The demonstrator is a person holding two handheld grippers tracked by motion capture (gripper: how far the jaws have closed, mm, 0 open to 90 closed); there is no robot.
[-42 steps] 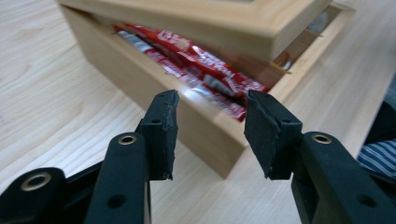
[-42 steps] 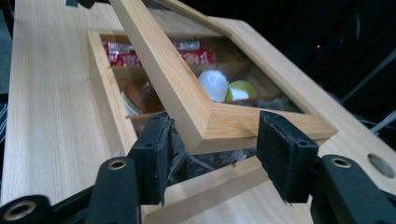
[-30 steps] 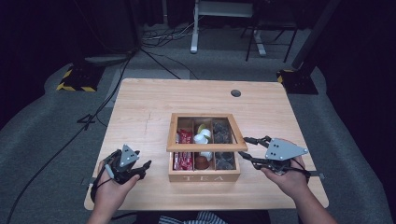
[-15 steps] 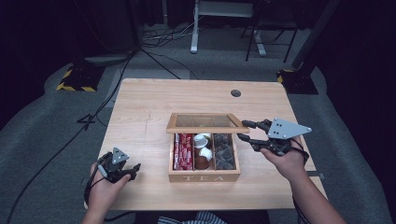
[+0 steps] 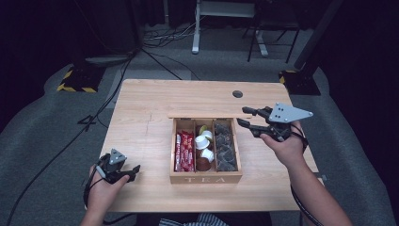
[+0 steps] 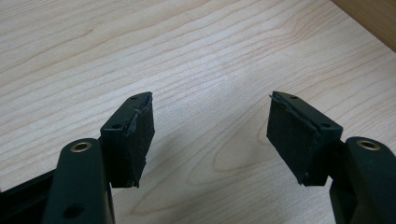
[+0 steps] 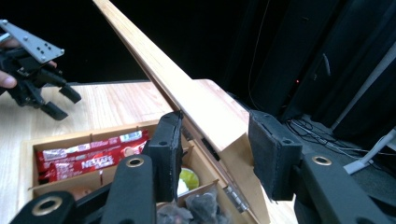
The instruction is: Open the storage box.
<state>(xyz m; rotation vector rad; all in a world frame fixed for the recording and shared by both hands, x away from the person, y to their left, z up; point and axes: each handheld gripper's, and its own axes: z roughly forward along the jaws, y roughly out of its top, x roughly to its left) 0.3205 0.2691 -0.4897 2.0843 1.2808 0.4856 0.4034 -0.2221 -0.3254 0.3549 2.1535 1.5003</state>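
Our right claw (image 5: 248, 123) hangs half open just beside the raised lid (image 7: 187, 93), gripping nothing; our left claw (image 5: 134, 172), jaws just opening and empty, rests on the table (image 5: 141, 113) left of the box (image 5: 205, 179) marked TEA, red sticks (image 7: 88, 161) reading NESCAFE

The wooden tea box (image 5: 206, 178) sits near the table's (image 5: 141, 117) front edge, marked "TEA". Its lid (image 5: 207, 114) stands open at the back, baring three filled compartments.

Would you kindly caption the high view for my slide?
Open tea box on a table, a hand-held gripper at either side.
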